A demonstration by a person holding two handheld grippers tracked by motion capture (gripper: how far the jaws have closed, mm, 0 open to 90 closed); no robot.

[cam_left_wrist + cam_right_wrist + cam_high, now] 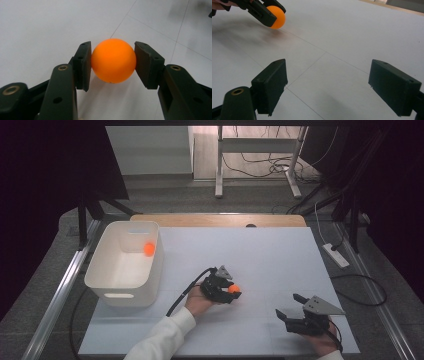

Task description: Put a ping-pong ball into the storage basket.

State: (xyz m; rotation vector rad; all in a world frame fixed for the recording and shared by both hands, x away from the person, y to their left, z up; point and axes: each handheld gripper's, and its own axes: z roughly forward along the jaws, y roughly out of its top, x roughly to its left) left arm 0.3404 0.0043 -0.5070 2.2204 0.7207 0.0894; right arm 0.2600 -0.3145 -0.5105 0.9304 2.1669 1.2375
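while clamped between both pads, orange ball (113, 60) squarely inside left gripper (113, 62), low over table (37, 30)

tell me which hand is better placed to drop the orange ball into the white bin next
Left. The left gripper is already shut on the orange ball, and it is nearer the white bin, which already holds another ball. The right gripper is open with nothing between its jaws.

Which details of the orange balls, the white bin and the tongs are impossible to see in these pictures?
- Held orange ball: its far side and the spots under the pads are hidden, left gripper view.
- Whether it rests on the table: too small to tell in the high view.
- Second orange ball in the white bin: too small for detail.
- Right tongs: body cut off by the bottom edge, right gripper view.
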